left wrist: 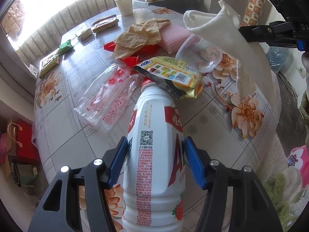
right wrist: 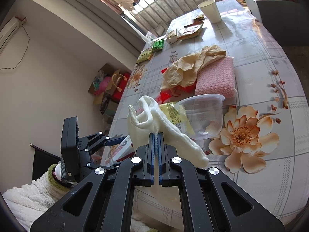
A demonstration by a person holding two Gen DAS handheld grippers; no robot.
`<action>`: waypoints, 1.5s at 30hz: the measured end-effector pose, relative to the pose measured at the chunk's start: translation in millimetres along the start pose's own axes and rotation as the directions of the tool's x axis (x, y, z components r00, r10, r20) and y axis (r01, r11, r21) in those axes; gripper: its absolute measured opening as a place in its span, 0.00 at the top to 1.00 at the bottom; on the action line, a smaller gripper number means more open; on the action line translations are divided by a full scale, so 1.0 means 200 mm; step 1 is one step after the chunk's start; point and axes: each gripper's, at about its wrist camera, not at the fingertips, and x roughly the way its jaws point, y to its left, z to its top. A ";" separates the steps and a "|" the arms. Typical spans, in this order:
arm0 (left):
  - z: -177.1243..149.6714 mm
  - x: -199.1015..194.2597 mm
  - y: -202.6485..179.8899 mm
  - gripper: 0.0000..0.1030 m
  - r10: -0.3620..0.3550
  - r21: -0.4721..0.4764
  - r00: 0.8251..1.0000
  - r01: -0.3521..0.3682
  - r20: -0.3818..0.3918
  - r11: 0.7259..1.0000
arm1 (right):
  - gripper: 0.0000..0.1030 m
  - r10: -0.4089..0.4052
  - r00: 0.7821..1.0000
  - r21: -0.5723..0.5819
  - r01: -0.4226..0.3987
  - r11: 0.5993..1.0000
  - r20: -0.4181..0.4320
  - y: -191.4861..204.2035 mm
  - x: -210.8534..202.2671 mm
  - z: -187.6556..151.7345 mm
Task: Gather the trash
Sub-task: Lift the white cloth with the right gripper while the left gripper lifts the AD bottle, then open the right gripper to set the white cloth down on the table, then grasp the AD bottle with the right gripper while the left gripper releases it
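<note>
Left gripper: pads on both sides of white plastic bottle, gripping it by middle of body. Bottle at near edge of tabletop, cap under yellow snack wrapper.

Bottle probably empty, so light; wall smooth, slippery, can dent. Better hold at ribbed part under label.

Right gripper: jaws fully closed on white cloth, hanging free above tabletop. Cloth soft, limp; pinch at thick fold is enough.

Clear cup thin, crushes easily; take by rim.
</note>
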 end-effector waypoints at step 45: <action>-0.25 -0.09 0.13 0.51 -0.439 -0.422 0.879 0.476 0.188 0.772 | 0.54 -0.182 0.981 0.012 0.182 0.983 0.068 0.08 0.10 -0.06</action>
